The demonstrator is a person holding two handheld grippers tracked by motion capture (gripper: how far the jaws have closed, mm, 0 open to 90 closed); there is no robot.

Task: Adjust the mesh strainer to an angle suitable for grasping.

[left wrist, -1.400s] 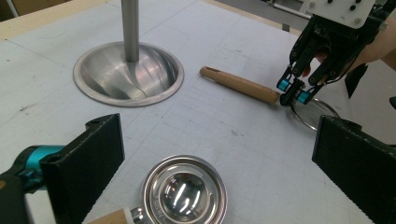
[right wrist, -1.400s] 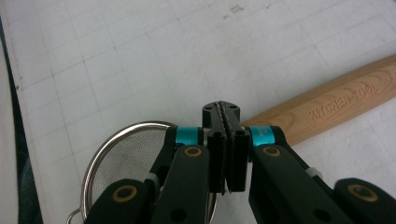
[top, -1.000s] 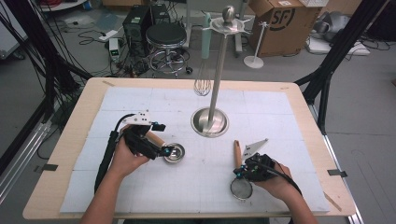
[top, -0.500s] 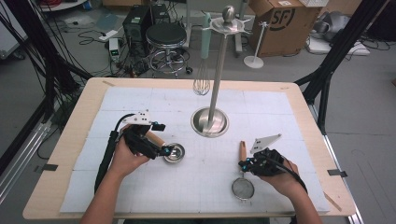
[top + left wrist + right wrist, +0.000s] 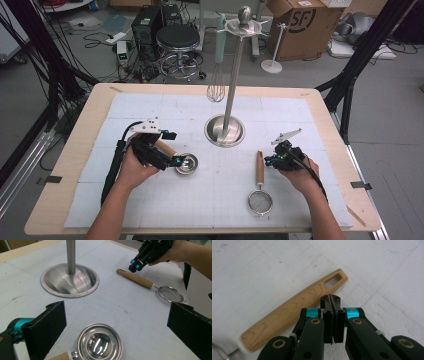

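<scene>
Strainer lying free, right jaws pressed together beside its handle

The strainer [image 5: 260, 187] lies flat at about 5 o'clock from the stand base [image 5: 224, 131], wooden handle [image 5: 292, 312] pointing toward 12, mesh toward me. My right gripper [image 5: 273, 161] sits just beside the handle's slotted end, jaws closed on nothing; if I push in like this, I judge I'll shove the handle and spin the strainer instead of grasping it. My left gripper [image 5: 176, 161] hangs wide open over the small steel cup [image 5: 99, 342] at 8 o'clock from the base; closing off-centre could skid it.

White gridded mat [image 5: 150, 112] on wooden table [image 5: 95, 107]
</scene>
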